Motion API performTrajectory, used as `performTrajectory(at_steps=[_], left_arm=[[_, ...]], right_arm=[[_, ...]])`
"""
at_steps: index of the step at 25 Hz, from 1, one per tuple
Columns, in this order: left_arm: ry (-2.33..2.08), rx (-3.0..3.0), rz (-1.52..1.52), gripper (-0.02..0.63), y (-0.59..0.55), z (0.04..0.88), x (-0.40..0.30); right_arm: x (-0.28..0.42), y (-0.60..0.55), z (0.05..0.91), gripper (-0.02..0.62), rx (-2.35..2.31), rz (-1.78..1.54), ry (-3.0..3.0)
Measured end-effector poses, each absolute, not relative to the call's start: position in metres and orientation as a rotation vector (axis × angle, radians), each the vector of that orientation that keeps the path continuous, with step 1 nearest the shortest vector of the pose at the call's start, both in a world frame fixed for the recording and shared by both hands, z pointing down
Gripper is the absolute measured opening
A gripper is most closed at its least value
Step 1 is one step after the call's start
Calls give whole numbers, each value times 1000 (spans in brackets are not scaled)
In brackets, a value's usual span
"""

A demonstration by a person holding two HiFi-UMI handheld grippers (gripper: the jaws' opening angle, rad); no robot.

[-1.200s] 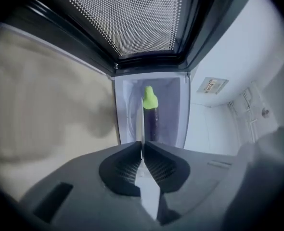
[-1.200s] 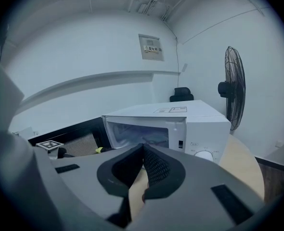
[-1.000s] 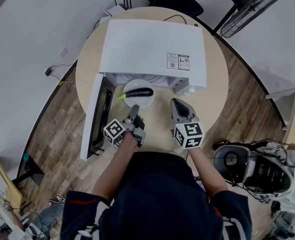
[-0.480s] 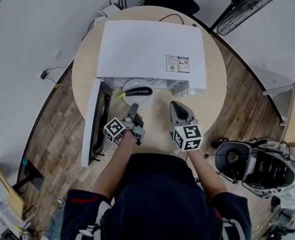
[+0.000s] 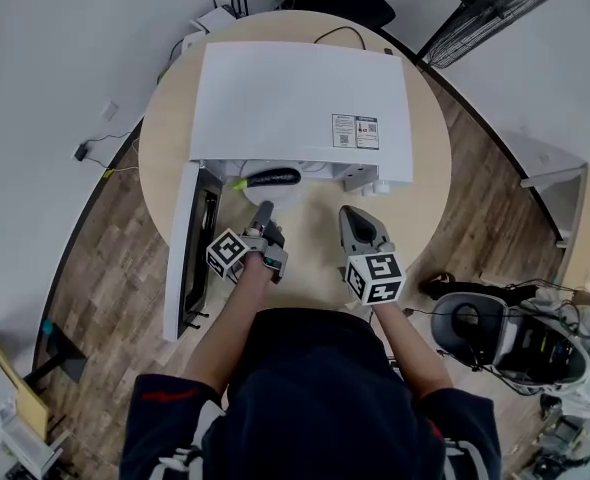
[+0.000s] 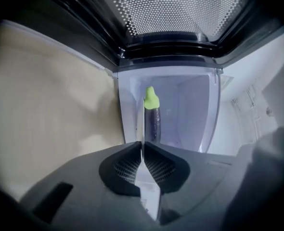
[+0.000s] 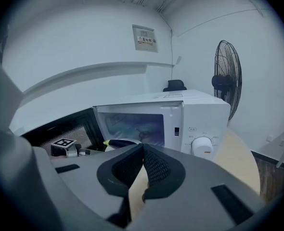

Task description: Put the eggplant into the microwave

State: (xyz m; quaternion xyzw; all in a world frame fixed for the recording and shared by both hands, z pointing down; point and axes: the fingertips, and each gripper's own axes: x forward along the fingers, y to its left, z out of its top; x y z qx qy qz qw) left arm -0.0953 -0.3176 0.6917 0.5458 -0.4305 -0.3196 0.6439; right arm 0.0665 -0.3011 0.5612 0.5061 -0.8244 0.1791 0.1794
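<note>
The microwave (image 5: pixel 300 98) stands at the back of the round tabletop (image 5: pixel 425 203), its cavity open toward the person. Its door (image 5: pixel 182 253) swings out to the left and walls off that side, so the way in is straight from the front. The lower mouth is taken up by the plate (image 5: pixel 275 194) carrying the eggplant (image 5: pixel 273 178), with the left tool (image 5: pixel 263 211) clamped on the plate's near rim. Above the eggplant the cavity is free. The control panel (image 7: pixel 203 124) bounds the mouth on the right. In front of it lies bare tabletop, where the right tool (image 5: pixel 355 215) hangs with jaws together, touching nothing.
</note>
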Motion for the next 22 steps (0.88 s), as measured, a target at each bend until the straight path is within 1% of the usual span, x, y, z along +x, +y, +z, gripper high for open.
performTrajectory(at_steps=[22], left_arm=[[-989, 1325, -673, 28, -368, 695, -88]], right_arm=[[72, -290, 587, 12, 1409, 584, -2241]])
